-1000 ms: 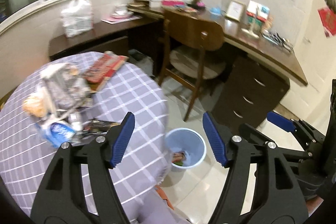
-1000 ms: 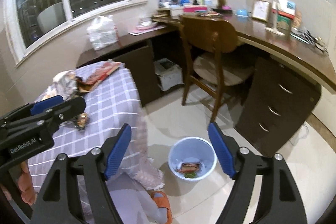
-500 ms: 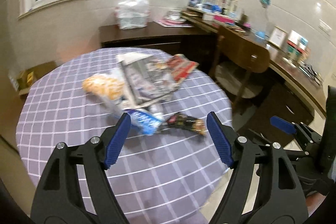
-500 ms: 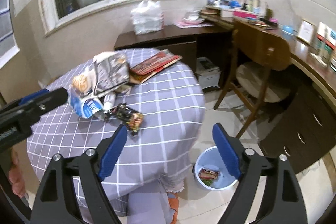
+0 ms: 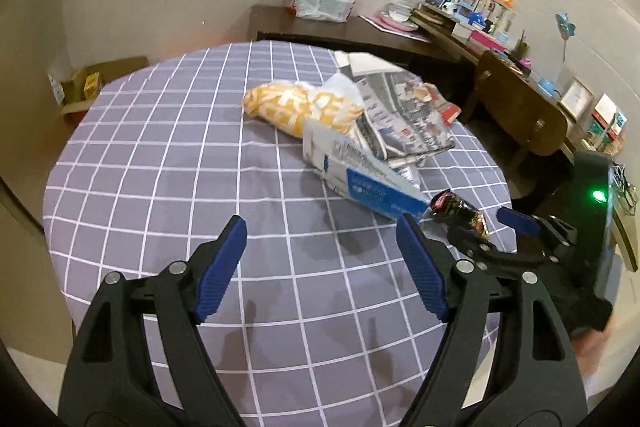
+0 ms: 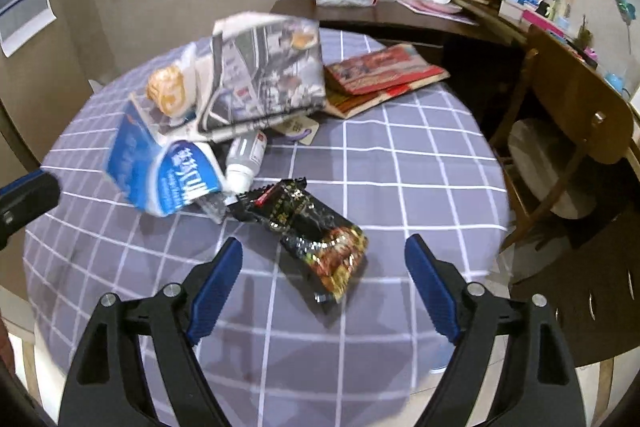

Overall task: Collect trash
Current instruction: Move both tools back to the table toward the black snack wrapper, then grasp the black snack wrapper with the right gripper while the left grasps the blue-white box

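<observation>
A round surface [image 5: 168, 187] in a checked purple cloth fills my view, with a desk and chair behind. A second ago both tongs hung over the floor bin; now they have swung back over the litter. My left tongs [image 5: 322, 263] are empty and opening over bare cloth. My right tongs [image 6: 324, 285] stand wide apart, empty, just short of the dark snack wrapper [image 6: 316, 231] — likely my next pick. A blue pack [image 6: 168, 175] and newspaper [image 6: 268, 79] lie beyond.

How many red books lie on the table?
2: stacked at the table's far right edge, top book over lower book. Newspaper may hide more.
</observation>
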